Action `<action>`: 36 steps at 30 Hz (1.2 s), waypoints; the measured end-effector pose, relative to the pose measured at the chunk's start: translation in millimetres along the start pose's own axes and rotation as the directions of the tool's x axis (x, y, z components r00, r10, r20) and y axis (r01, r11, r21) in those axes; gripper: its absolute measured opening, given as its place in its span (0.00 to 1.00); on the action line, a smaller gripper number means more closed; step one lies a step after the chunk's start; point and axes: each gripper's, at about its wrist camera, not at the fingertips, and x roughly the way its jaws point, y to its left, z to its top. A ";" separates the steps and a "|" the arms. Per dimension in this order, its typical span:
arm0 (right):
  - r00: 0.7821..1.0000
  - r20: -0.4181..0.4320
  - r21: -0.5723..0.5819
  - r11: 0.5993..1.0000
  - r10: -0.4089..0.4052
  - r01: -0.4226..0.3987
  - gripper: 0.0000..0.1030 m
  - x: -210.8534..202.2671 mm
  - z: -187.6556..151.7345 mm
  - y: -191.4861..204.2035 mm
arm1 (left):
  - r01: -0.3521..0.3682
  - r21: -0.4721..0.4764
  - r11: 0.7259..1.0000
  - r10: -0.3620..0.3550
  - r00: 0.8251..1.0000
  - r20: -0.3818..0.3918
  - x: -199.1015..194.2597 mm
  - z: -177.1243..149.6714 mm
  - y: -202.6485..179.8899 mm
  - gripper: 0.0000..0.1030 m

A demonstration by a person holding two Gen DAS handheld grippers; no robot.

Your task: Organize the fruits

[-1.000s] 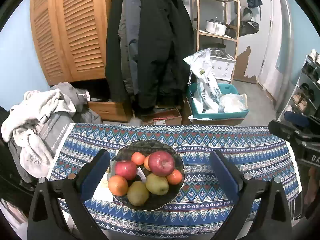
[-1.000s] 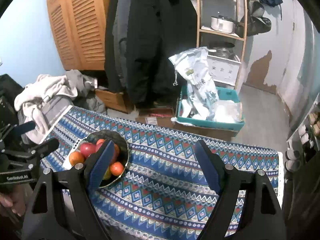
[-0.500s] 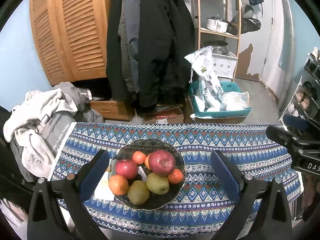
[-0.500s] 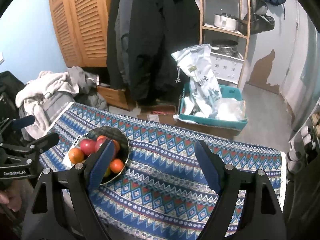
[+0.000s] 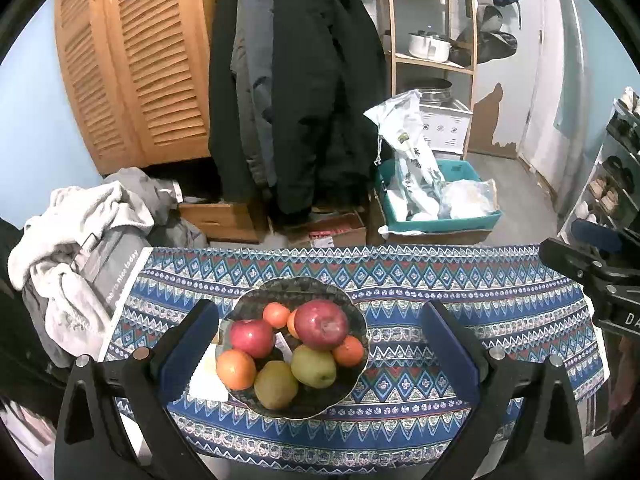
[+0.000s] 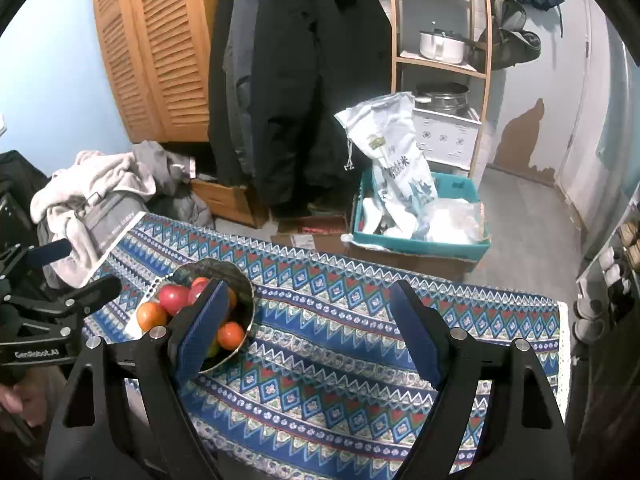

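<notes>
A blue cloth (image 5: 440, 292) banded with zigzags and diamonds in red, green and white covers the worktop. On it, a dark patterned bowl (image 5: 276, 290) holds two red apples (image 5: 326, 324), orange citrus (image 5: 236, 369) and yellow-green pears (image 5: 313, 366). Beyond the bowl hang black coats (image 5: 312, 92) beside an orange-brown louvred wardrobe (image 5: 136, 60); right of the coats sits a teal crate (image 5: 440, 224).
</notes>
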 end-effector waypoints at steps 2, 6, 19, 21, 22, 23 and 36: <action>1.000 -0.005 0.001 1.000 0.002 -0.002 0.79 0.3 0.3 0.1 | 0.000 0.003 1.000 0.000 1.000 -0.001 -0.1 0.4 -0.7 0.99; 1.000 -0.009 0.004 1.000 0.005 -0.005 0.79 -0.6 -2.4 -1.4 | 0.001 0.006 1.000 -0.001 1.000 -0.002 -0.6 0.4 -2.2 0.99; 1.000 -0.009 0.003 1.000 0.001 -0.001 0.79 -1.2 -2.9 -2.1 | -0.002 0.022 1.000 0.002 1.000 -0.012 -1.5 -1.2 -8.0 0.99; 1.000 -0.011 0.003 1.000 0.000 0.000 0.79 -1.4 -3.4 -2.5 | -0.011 0.026 1.000 0.011 1.000 -0.007 -2.4 -1.2 -9.1 0.99; 1.000 -0.012 0.003 1.000 0.000 0.000 0.79 -1.5 -3.6 -2.2 | -0.020 0.030 0.999 0.020 1.000 -0.005 -2.9 -1.2 -9.7 0.99; 1.000 -0.013 0.002 1.000 0.000 0.000 0.79 -1.5 -3.7 -2.2 | -0.024 0.031 0.999 0.025 1.000 -0.004 -3.0 -1.0 -10.0 0.99; 1.000 -0.016 -0.001 1.000 0.001 -0.001 0.79 -1.0 -4.5 -4.9 | -0.021 0.047 0.999 0.021 1.000 0.001 -4.2 -1.1 -12.9 0.99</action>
